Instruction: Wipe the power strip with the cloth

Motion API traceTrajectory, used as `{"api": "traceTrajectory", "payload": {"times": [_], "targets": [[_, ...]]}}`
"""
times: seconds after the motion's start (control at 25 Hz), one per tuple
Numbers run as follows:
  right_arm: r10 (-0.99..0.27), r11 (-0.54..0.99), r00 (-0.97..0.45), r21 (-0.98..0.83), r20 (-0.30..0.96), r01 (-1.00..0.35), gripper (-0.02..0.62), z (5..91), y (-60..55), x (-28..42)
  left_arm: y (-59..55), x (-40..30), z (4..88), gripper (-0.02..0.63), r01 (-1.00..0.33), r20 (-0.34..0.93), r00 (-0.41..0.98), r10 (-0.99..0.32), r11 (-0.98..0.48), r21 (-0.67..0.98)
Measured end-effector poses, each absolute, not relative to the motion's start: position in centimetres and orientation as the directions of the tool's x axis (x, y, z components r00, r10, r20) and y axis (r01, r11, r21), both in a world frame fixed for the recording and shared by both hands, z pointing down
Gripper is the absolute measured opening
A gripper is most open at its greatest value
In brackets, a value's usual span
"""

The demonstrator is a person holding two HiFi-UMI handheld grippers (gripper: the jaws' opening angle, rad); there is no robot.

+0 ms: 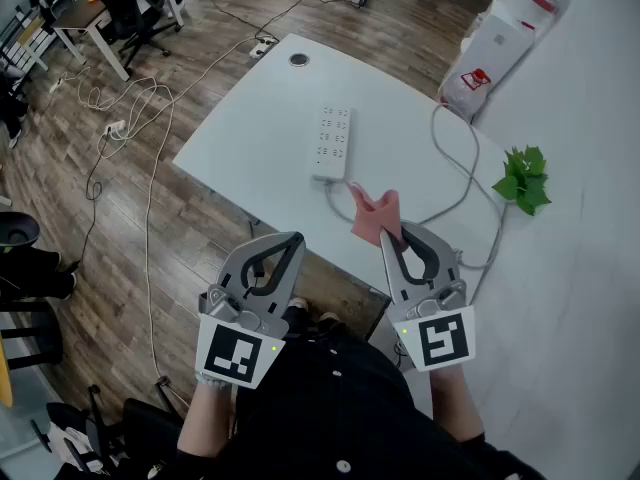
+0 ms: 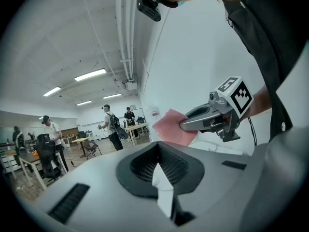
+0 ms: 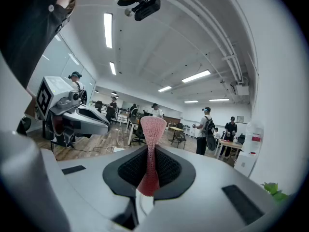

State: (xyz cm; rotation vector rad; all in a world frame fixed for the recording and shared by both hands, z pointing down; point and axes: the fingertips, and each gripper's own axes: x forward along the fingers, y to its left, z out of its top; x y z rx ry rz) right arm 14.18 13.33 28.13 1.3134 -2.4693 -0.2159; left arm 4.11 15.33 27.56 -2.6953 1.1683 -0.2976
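The cloth [image 1: 377,216], pink and bunched, is pinched in the right tongs [image 1: 395,238], standing up past their tips over the near edge of the white table [image 1: 250,158]. The left tongs [image 1: 292,240] are level with them on the left, pressed together with nothing between, above the wooden floor [image 1: 120,228] just short of the table edge. The white power strip [image 1: 333,140] lies flat on the table ahead of both tongs, nearer the right pair and apart from the cloth; its grey cable [image 1: 462,183] leaves the near end and loops off to the right. A green plant [image 1: 523,180] sits right of the right tongs, and a round grommet [image 1: 299,60] lies beyond the strip
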Motion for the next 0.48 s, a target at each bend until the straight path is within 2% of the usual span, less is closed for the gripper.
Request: {"api": "traceTrajectory", "payload": {"times": [0.48], "targets": [[-0.828,0.560,-0.518,0.280,0.214,-0.779,0.051,28.17,13.37,14.27,15.17,4.17,27.64,0.014,-0.698,0.110,0.666,-0.738,-0.669,-0.256]]}}
